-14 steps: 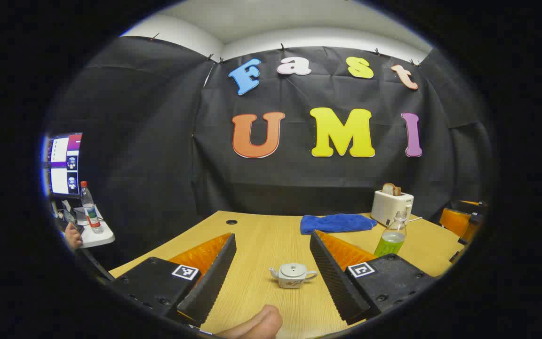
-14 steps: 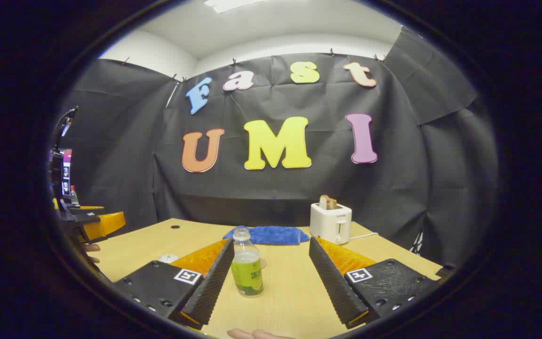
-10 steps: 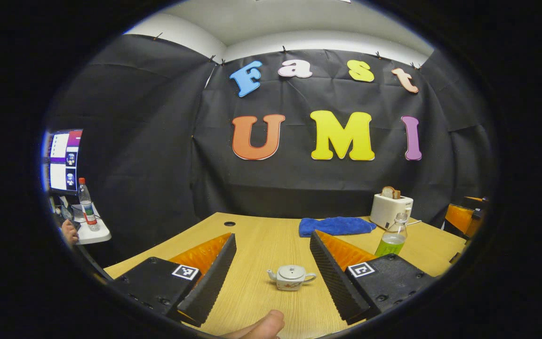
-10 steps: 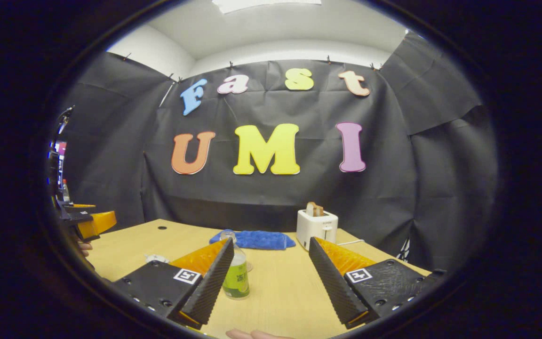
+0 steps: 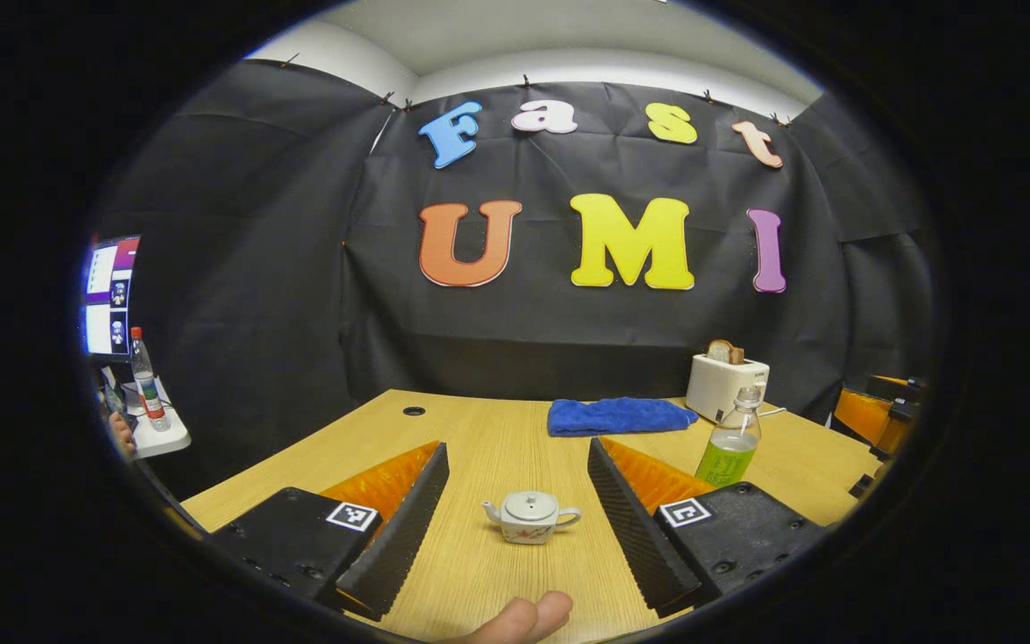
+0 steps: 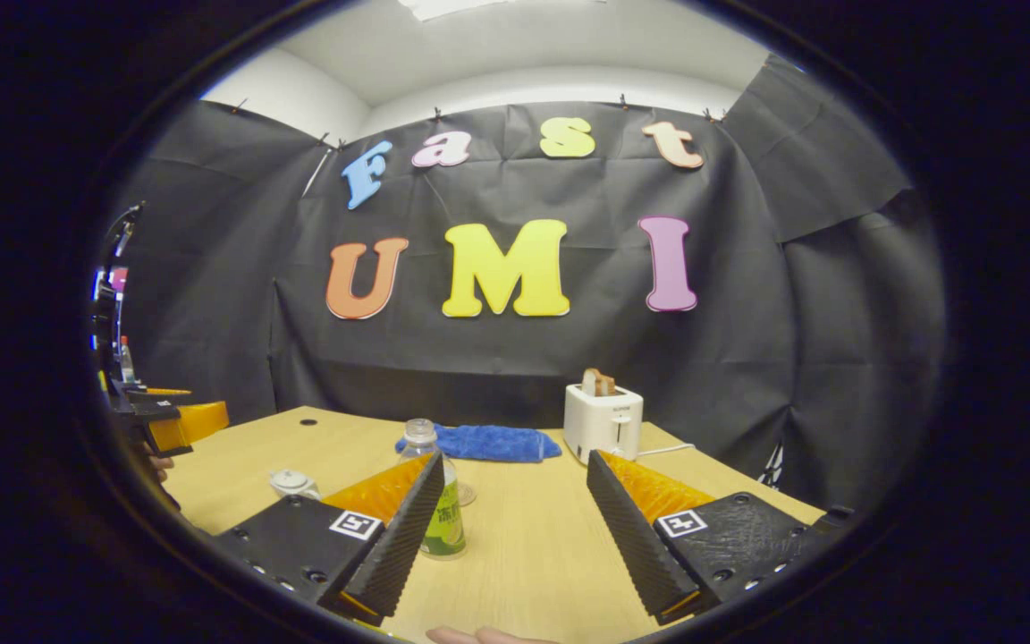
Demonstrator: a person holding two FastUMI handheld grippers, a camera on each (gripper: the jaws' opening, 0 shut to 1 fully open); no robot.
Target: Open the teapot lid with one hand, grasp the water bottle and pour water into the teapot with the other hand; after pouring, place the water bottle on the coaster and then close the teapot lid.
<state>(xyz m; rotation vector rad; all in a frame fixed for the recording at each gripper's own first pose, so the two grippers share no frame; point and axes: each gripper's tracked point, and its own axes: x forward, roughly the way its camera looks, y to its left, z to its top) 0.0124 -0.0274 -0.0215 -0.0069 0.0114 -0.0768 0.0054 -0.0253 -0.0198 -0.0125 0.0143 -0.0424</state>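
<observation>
teapot (image 5: 530, 518) sits lid on, near the wooden table's (image 5: 497, 429) front edge, framed between the left gripper's (image 5: 515, 528) spread, empty fingers, lined up for the lid. largest to smallest: table, white toaster (image 6: 603, 422), blue towel (image 6: 490, 442), water bottle (image 6: 440, 501) upright by the released right gripper's (image 6: 510, 537) left finger, awaiting a grasp.

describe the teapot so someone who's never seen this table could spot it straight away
On the wooden table, look near the front edge, well ahead of the blue towel and white toaster. The teapot is small, squat and white, lid on, unlike the tall bottle of green liquid.
</observation>
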